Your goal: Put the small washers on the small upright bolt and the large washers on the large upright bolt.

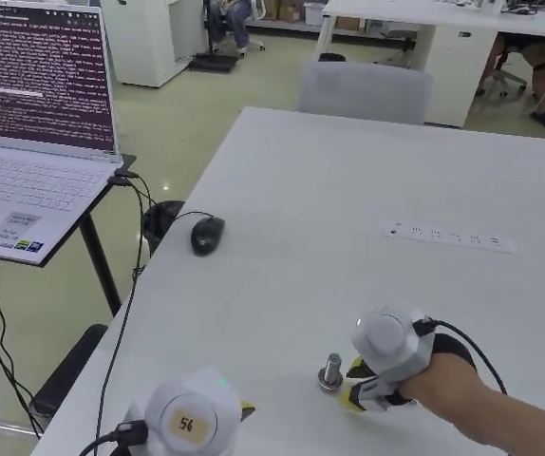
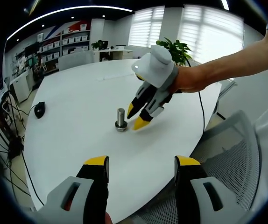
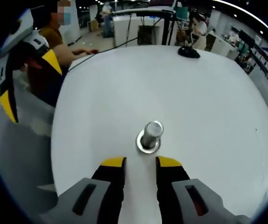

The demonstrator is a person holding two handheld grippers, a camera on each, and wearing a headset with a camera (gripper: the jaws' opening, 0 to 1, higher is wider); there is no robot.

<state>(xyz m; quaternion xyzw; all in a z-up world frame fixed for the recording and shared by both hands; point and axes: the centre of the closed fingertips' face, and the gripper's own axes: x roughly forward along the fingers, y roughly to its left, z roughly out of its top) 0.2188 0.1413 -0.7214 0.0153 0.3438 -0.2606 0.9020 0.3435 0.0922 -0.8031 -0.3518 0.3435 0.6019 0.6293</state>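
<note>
Bolt (image 3: 150, 135) upright near the near edge of the worktop (image 1: 348, 209), washer (image 3: 148, 145) apparently seated at its base; right gripper (image 3: 154, 163) just beside it, fingers narrowly parted, empty; left gripper (image 2: 142, 163) fingers wide, empty; next move likely a clean retreat.

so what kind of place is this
Probably an open-plan office: a large white table with a black computer mouse, an open white laptop beside it, and a grey office chair with more desks beyond.

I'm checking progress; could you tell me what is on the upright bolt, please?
A metal ring, apparently a washer, sits around the bolt at its base. Whether several are stacked cannot be told.
</note>
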